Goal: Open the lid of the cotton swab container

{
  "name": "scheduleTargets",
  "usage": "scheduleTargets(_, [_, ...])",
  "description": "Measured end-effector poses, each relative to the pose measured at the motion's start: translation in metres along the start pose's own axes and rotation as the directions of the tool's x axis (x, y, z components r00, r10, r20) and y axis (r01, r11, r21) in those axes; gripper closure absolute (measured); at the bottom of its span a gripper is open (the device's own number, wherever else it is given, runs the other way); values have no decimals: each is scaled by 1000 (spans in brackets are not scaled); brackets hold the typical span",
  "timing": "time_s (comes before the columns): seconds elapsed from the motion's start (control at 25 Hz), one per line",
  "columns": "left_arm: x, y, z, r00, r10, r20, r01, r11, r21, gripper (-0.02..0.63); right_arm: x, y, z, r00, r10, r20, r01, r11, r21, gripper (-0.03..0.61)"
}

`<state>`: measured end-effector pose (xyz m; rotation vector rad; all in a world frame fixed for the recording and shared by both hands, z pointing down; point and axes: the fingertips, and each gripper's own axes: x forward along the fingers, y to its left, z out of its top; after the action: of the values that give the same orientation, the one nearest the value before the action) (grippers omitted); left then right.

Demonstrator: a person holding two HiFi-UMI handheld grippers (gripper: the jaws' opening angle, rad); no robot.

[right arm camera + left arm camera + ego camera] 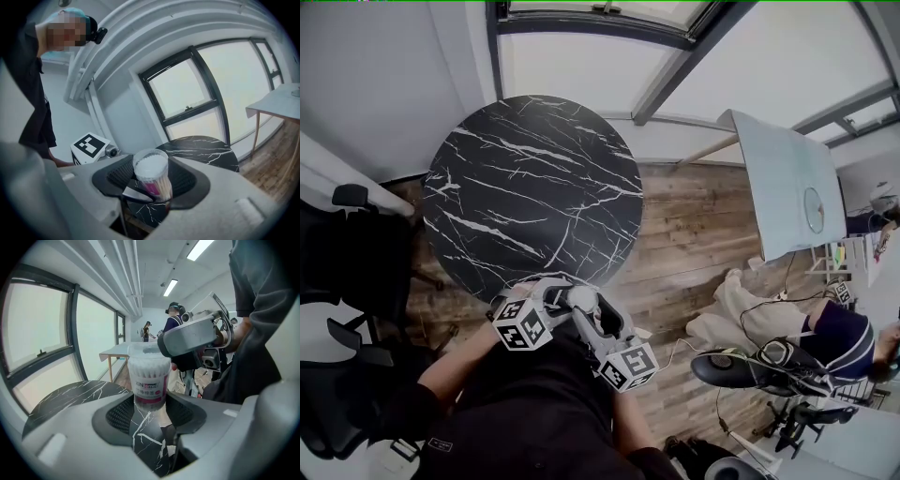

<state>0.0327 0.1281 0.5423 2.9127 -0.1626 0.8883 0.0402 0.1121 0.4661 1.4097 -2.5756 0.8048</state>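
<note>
The cotton swab container (579, 298) is a clear round tub with a pink label, packed with white swabs, and its lid is on. It is held just above the near edge of the black marble table (534, 187). My left gripper (150, 404) is shut on the container's (149, 380) lower body, one pad on each side. My right gripper (152, 176) comes in from above, and its pads close on the lid (151, 165). In the left gripper view a grey jaw of the right gripper covers the lid's right side. Both grippers (562, 298) (592, 317) meet in front of my body.
Black office chairs (347, 281) stand at the left of the table. A white table (787, 183) stands at the right on the wood floor (694, 234). A person (834, 337) sits near a chair at the far right. Windows run along the far wall.
</note>
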Motion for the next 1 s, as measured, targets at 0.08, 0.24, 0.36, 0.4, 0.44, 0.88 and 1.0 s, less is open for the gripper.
scheduleTargets(0.08, [1,0,1,1000,-3,-3,3,1000,4,394,-1,0,0,1000,1,-4,-1,1000,-4,344])
scheduleTargets(0.24, [4,-2,1,1000,-18,-8,18,1000,-4,394,-2,-2,0,1000,-6,-9,5,1000,-10,341])
scheduleTargets(0.36, [4,-4,3,1000,-19,-6,19,1000,-4,394,-5,-2,1,1000,-12,-4,12,1000,-15,338])
scheduleTargets(0.4, [3,-4,3,1000,-18,-5,18,1000,-2,394,-5,-1,2,1000,-15,-4,15,1000,-21,338])
scheduleTargets(0.44, [3,-4,4,1000,-17,-4,17,1000,1,394,-6,-2,2,1000,-17,-4,17,1000,-25,339])
scheduleTargets(0.88, [1,-3,7,1000,-25,10,25,1000,-10,393,-5,1,4,1000,-17,2,17,998,-53,338])
scheduleTargets(1.0, [1,-2,7,1000,-21,4,21,1000,-14,393,-5,2,4,1000,-22,6,22,997,-73,337])
